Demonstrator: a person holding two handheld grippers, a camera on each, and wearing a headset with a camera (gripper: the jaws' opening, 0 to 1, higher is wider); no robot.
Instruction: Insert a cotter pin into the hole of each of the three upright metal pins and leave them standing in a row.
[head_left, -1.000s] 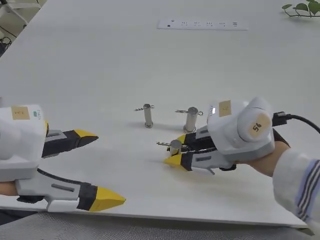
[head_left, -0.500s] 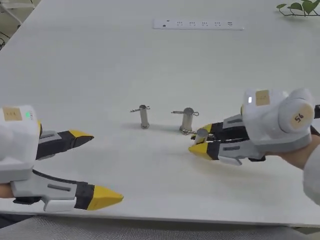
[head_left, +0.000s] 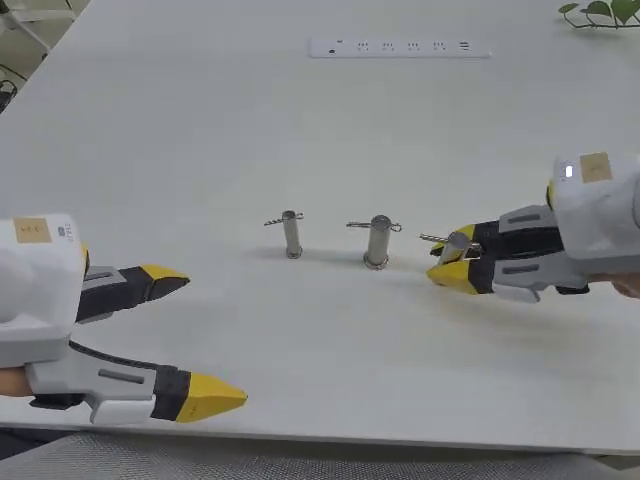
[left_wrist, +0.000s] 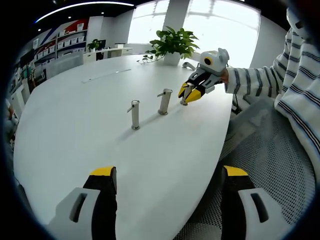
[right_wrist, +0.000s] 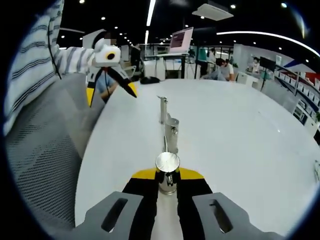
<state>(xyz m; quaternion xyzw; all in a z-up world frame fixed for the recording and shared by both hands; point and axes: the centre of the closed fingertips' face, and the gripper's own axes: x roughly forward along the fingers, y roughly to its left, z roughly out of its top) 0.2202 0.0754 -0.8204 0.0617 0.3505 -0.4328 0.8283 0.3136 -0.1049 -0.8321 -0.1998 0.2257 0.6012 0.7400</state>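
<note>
Measured against the two standing pins, the right gripper (head_left: 455, 258) has carried the third metal pin (head_left: 459, 242) from the near side of the row out to its right end. It now sits just beside the second metal pin (head_left: 378, 240) and in line with the first metal pin (head_left: 292, 235). The jaws are drawn in narrow on that pin's shaft. The pin stands upright, long axis vertical; whether its foot touches the tabletop (head_left: 300, 130) cannot be told. The third cotter pin (head_left: 433, 239) runs crosswise through its top, horizontal, pointing along the row toward the second metal pin. The left gripper (head_left: 195, 335) hovers at the near left edge of the tabletop, well apart from the row, jaws spread wide.
</note>
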